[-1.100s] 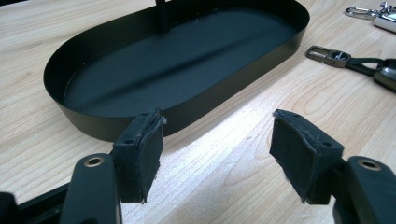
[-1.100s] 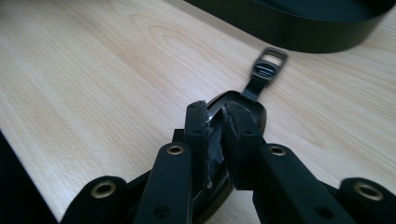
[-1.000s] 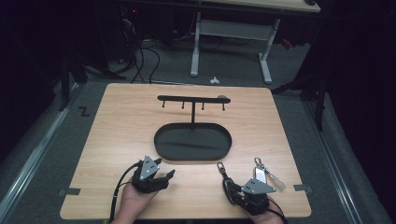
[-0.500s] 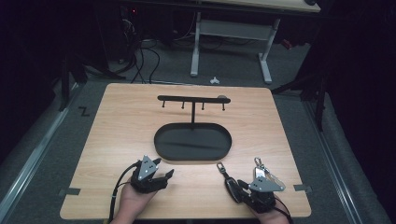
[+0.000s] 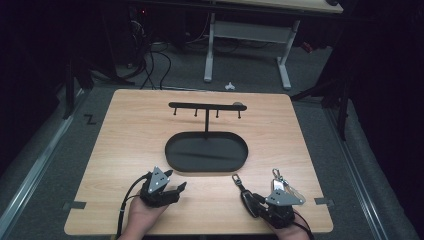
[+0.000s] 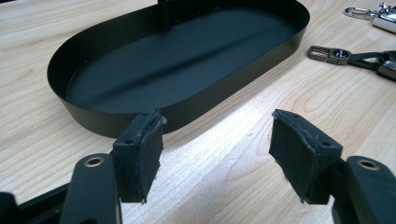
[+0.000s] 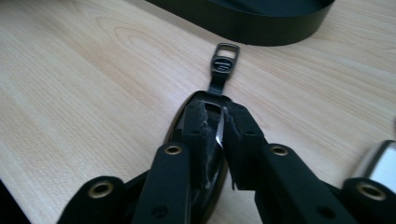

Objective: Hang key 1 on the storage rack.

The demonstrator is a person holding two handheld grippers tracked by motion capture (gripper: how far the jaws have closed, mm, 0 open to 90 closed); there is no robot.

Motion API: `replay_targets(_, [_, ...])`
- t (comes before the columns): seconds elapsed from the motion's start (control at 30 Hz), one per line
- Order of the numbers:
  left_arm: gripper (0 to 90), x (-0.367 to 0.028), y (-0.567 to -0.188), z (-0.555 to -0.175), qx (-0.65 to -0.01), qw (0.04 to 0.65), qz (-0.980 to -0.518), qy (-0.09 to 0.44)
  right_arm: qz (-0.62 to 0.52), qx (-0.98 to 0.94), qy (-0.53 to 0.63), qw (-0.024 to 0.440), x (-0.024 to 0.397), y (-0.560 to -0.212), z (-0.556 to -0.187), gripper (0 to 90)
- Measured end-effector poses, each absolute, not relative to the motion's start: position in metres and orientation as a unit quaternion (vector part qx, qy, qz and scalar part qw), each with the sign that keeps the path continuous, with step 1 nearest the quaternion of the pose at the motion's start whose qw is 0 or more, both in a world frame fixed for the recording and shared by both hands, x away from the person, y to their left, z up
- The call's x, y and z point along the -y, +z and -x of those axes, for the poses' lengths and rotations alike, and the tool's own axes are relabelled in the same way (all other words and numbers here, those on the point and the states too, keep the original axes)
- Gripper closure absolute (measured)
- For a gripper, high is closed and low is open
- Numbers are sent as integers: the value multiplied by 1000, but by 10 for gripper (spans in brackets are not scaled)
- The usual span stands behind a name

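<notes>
A black key fob [image 7: 176, 125] lies on the wooden table near its front right, and its strap ends in a metal buckle [image 7: 224, 58] that points toward the tray. My right gripper [image 7: 214, 116] is shut on the fob, its pads pinching the fob's top. From above, the same right gripper [image 5: 255, 201] sits at the fob [image 5: 247, 200], near the table's front edge. My left gripper [image 6: 215, 135] stands open with nothing between its pads, just in front of the black oval tray [image 6: 224, 88]. In the high view this left gripper [image 5: 176, 180] rests at front left.
A black rack with small hooks [image 5: 206, 106] rises on a post from the tray [image 5: 170, 150]. A silver key with a carabiner [image 5: 278, 179] lies just right of the fob. The front table edge is close behind both hands.
My right gripper has shifted slightly to the right while staying at the key fob. The left gripper and the fob's strap have not moved.
</notes>
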State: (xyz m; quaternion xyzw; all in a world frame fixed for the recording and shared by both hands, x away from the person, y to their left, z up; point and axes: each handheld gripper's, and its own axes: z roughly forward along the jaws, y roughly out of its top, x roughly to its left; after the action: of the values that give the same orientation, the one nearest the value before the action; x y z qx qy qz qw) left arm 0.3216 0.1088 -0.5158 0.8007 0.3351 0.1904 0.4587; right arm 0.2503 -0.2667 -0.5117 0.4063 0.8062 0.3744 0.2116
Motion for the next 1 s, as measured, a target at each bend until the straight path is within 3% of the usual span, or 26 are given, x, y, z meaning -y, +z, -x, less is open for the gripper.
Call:
replay_targets(0.67, [351,-109,-517,-323,-335,452,-805,190,-445,-800,338,219,287,-508,-268,646])
replay_targets(0.73, [350,-109,-517,-323,-335,449,-806,190,-456,-802,328,202,288,-506,-272,580])
replay_targets(1.0, [351,-111,-519,-323,-335,448,-807,187,-466,-826,269,171,281,-499,-286,513])
